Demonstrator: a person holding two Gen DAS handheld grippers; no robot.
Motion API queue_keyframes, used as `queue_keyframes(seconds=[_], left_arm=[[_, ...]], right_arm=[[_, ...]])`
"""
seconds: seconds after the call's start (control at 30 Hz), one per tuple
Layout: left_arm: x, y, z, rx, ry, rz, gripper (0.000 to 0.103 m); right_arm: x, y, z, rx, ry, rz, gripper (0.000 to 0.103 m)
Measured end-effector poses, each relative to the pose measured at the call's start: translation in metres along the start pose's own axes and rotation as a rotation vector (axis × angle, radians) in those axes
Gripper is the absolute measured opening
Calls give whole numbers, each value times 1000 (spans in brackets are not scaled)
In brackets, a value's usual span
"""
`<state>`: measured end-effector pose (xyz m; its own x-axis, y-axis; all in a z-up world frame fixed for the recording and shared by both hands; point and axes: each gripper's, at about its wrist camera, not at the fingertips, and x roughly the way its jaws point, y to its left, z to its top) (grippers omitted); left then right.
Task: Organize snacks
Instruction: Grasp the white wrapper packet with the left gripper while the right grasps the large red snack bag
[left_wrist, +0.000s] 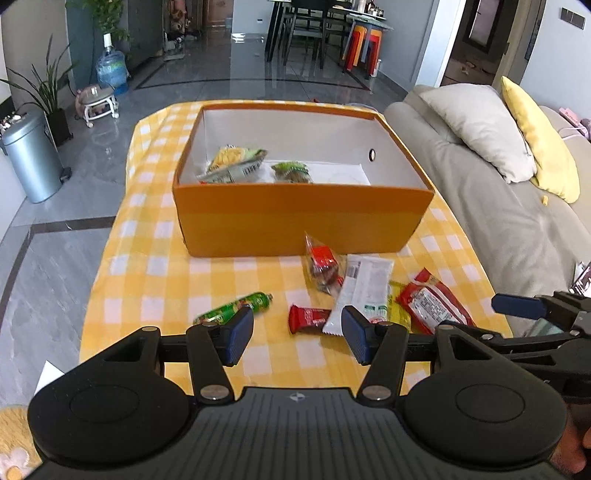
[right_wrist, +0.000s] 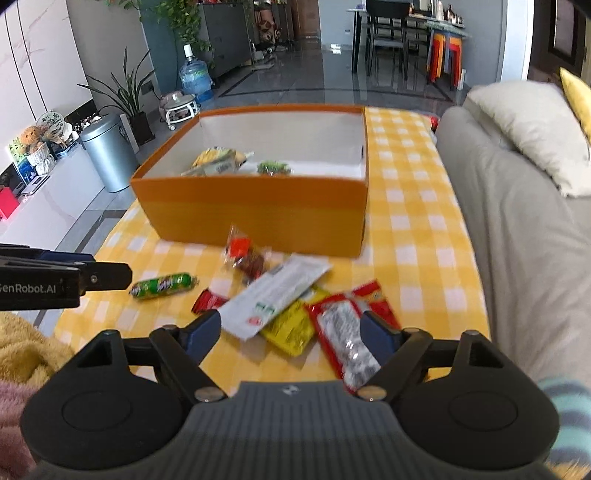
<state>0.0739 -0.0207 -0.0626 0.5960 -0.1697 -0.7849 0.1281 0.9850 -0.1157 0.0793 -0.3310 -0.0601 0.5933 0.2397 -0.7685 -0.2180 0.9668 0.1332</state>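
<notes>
An open orange box (left_wrist: 295, 218) stands on the yellow checked tablecloth (left_wrist: 155, 266) and holds a yellow-green packet (left_wrist: 232, 162) and a small green packet (left_wrist: 291, 171). In front of it lie a green stick snack (left_wrist: 236, 306), a small red bar (left_wrist: 308, 319), a long white packet (left_wrist: 364, 291), a clear packet with a red label (left_wrist: 323, 267), a yellow packet (right_wrist: 291, 328) and a red packet (left_wrist: 432, 302). My left gripper (left_wrist: 298, 338) hovers open over the red bar. My right gripper (right_wrist: 291, 330) is open above the white, yellow and red packets. Nothing is held.
A grey sofa (right_wrist: 517, 240) with a pale cushion (left_wrist: 480, 129) and a yellow cushion (left_wrist: 535, 140) borders the table's right side. A metal bin (left_wrist: 33, 158), a water bottle (left_wrist: 110, 70) and plants stand on the floor to the left. One of the right gripper's pads (left_wrist: 517, 305) shows at the right.
</notes>
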Motion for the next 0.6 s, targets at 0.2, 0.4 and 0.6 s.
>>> queue_keyframes(seconds=[0.2,0.4,0.6], left_arm=[[7,1,-3,-7,13,-7,63],[16,6,-6,-27,61,-5,60],[29,1,0,-21,103,-76,63]], right_arm=[[11,-3,-7,15,27,-8,71],[23,-22,-8,106,83,-10,68],[41,-43,-2,124,139,-20,70]])
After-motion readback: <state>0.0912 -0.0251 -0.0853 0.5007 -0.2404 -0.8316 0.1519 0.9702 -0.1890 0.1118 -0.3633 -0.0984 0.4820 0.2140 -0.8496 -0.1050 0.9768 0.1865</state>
